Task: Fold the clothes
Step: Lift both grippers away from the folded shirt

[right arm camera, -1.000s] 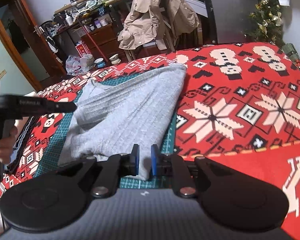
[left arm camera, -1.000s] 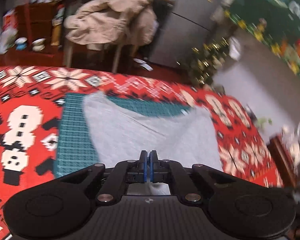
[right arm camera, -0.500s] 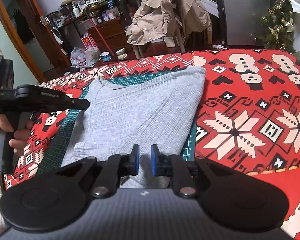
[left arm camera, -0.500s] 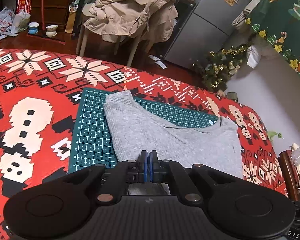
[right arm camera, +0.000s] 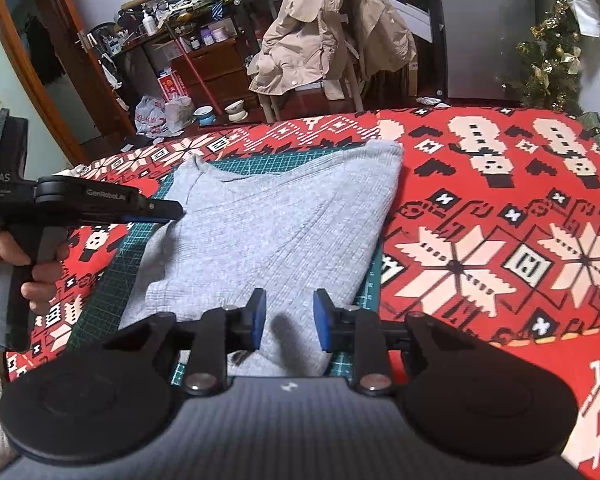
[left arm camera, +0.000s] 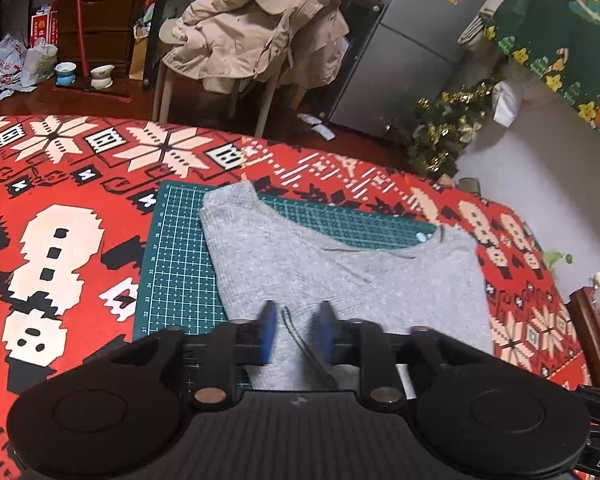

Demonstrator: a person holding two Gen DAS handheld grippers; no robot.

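A grey knit garment (left arm camera: 340,276) (right arm camera: 276,232) lies folded on a green cutting mat (left arm camera: 176,264) (right arm camera: 124,256) over the red patterned tablecloth (left arm camera: 60,216) (right arm camera: 500,216). My left gripper (left arm camera: 296,332) hovers open over the garment's near edge, its blue pads apart with only cloth beneath them. My right gripper (right arm camera: 288,320) is open too, above the garment's near corner, nothing held. In the right wrist view the left gripper (right arm camera: 156,210) shows from the side at the garment's left edge, held by a hand (right arm camera: 24,268).
Beyond the table stands a chair draped with a beige coat (left arm camera: 260,28) (right arm camera: 332,28). A small Christmas tree (left arm camera: 452,132) (right arm camera: 548,60) and a grey fridge (left arm camera: 412,40) are at the back right. Bowls (right arm camera: 220,114) and bags sit on the floor.
Both grippers have opened: the left was shut on the garment's edge and the right nearly shut. The grey garment now lies flat and folded on the mat, released.
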